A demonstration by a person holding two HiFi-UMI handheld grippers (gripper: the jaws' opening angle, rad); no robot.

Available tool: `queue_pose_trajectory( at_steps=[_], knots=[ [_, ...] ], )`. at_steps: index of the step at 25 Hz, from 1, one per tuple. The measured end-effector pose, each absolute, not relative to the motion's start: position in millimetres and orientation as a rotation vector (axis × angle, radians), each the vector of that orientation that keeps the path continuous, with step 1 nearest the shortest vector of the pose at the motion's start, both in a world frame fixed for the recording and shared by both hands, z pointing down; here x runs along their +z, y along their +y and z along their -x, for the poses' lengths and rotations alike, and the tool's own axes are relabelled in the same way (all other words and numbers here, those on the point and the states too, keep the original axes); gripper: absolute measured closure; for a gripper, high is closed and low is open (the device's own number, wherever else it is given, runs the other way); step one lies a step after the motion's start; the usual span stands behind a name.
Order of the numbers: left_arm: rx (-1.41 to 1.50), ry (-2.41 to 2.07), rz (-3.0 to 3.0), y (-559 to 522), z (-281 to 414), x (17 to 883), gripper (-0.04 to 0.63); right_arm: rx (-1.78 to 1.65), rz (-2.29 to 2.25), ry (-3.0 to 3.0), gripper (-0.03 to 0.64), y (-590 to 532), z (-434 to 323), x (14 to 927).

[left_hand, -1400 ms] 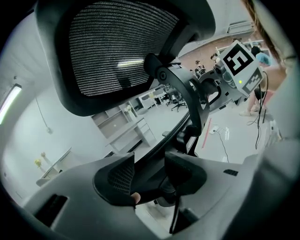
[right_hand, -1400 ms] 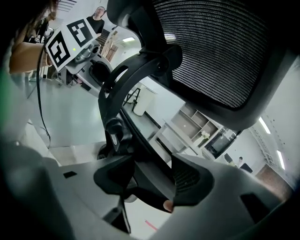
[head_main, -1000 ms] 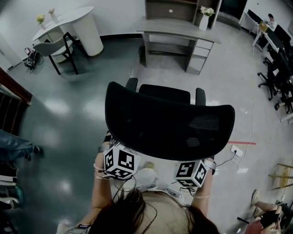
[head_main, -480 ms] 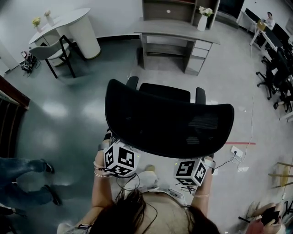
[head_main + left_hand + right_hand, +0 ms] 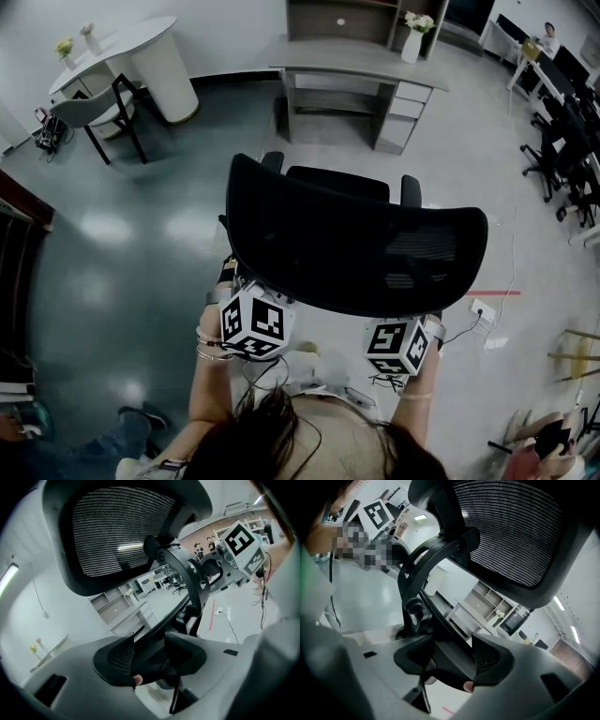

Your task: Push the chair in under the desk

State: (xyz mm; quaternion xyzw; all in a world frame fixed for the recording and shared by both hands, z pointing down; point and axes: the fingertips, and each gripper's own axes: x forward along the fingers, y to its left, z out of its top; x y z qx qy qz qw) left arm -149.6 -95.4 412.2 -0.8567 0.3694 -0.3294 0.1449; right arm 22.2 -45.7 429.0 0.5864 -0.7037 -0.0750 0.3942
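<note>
Head view: we stand behind the chair [image 5: 356, 244], which faces the surface [image 5: 361, 58] but sits well apart from it. Our left tool [image 5: 149, 660] and right tool [image 5: 452, 660] each close on its lower back rim, one at either side.

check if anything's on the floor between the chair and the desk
Nothing visible does. In the head view the floor between the chair and the desk looks bare. The left gripper and right gripper are each clamped on the chair's frame.
</note>
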Motion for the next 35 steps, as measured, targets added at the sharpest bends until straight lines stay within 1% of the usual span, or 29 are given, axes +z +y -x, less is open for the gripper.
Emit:
queue_pose_trajectory(
  at_steps=[14,20,26,35],
  knots=[
    [-0.956,1.072,2.481,-151,132,415,0.394,-0.203,-1.490,-1.785,0.377,-99,-40,430],
    [-1.040,1.040,2.411,-171,121,416,0.394,-0.221,-1.482,-1.802,0.377,-121,-50,428],
    [-1.048,1.038,2.453,-191,108,414,0.394,-0.227,-1.473,-1.809,0.377,-144,-64,426],
    [-1.134,1.017,2.596,-213,92,415,0.394,-0.247,-1.452,-1.823,0.377,-170,-81,429]
  ],
)
